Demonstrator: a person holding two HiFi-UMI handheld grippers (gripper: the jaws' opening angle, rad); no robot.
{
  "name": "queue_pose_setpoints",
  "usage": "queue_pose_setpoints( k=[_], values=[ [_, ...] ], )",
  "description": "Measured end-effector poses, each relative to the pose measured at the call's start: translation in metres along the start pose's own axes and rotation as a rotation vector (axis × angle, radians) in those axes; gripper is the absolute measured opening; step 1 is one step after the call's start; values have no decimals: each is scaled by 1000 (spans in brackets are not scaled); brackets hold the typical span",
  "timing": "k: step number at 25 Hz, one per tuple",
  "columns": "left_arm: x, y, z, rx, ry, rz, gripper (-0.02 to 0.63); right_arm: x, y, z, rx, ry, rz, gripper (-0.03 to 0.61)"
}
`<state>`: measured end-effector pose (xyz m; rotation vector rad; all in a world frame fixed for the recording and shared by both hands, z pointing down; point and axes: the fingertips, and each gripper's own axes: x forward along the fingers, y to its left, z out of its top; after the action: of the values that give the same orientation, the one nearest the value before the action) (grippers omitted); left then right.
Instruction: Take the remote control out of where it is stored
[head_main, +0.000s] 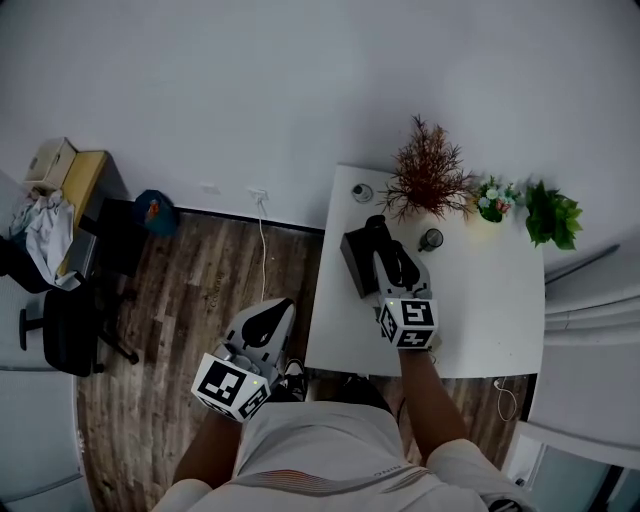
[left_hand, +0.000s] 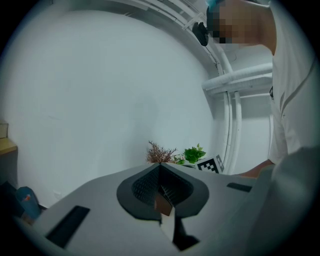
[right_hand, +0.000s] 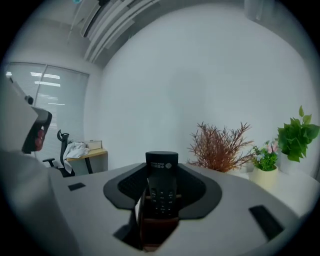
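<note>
Left tongs (head_main: 270, 315): jaws closed together, nothing in them, held over the wood floor (head_main: 190, 300) left of the table (head_main: 480, 300). Black box (head_main: 354, 265) stands on the table's left part. Right tongs (head_main: 388, 250) just beside the box: jaws clamped on the remote control (right_hand: 161, 187), whose end pokes past the tips. Cannot tell whether it is clear of the box. Dried shrub (head_main: 428, 175) behind.

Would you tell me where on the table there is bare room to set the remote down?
The table is bare on its right half: from the right gripper to the right edge, in front of the flower pot and green plant. Crowded back left: dark box, dried plant, two small round objects.
</note>
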<state>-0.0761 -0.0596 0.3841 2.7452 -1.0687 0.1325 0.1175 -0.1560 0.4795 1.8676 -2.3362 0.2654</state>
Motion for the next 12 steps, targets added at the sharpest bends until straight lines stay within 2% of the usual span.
queue_pose_setpoints(
  k=[3,7,9,12],
  values=[
    [6,-6,1,-1,-6,-24,9,-24,-12,20,-11,-7,7,187],
    [17,-19,4,1,-15,-61,9,-61,-43,28,-20,57,-10,187],
    [22,-25,5,2,-19,-79,9,-78,-63,22,-54,116,-27,187],
    [28,-31,3,-2,-18,-94,8,-97,-93,-2,-128,264,-46,187]
  ],
)
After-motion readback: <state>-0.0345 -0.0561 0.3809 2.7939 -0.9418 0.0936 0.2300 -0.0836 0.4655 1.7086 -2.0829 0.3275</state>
